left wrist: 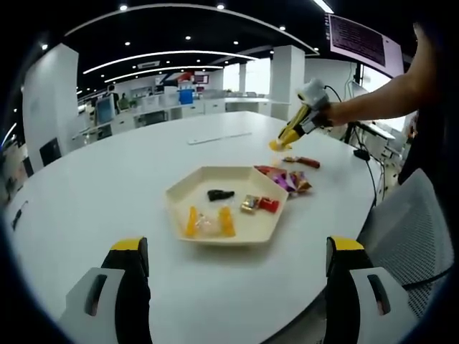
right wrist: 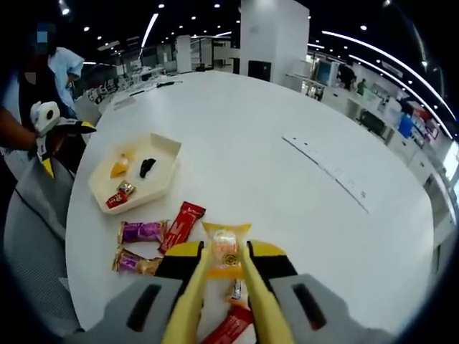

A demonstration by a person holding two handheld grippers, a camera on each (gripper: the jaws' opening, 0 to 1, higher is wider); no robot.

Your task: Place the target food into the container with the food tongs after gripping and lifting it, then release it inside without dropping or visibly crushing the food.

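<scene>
The right gripper [right wrist: 228, 269] has yellow tongs [right wrist: 252, 304] clamped between its fingers [right wrist: 276, 259], and the tong tips are pinched on a snack [right wrist: 226, 249] in a clear wrapper with yellow ends. The snack hangs in the air above the white desk [right wrist: 287, 208], well short of the tray [right wrist: 166, 172]. In the left gripper view the same gripper [left wrist: 310, 107] shows far off, held by a person's hand [left wrist: 337, 113], with the tongs [left wrist: 290, 132] slanting down to the snack [left wrist: 277, 145] over the desk [left wrist: 93, 193] just beyond the loose packets.

The tray [left wrist: 179, 197] is a cream, six-sided dish lying flat near the middle of the desk. Inside it lie two orange pieces [left wrist: 226, 221] with a pale wrapped one between them, a black piece [left wrist: 219, 194], and a gold sweet touching a red sweet [left wrist: 268, 206].

Beside the tray, on the desk, are two purple packets [right wrist: 142, 231], a red bar [right wrist: 182, 226] and, under the tongs, another small packet and a second red wrapper [right wrist: 231, 328]. A long white strip [right wrist: 326, 170] lies well apart from them.

The left gripper [left wrist: 233, 261] is held low at the near edge of the desk, fingers [left wrist: 129, 261] wide apart with nothing between them, the tray straight ahead. In the right gripper view it [right wrist: 49, 140] sits off past the tray, beside a grey chair [right wrist: 32, 236].
</scene>
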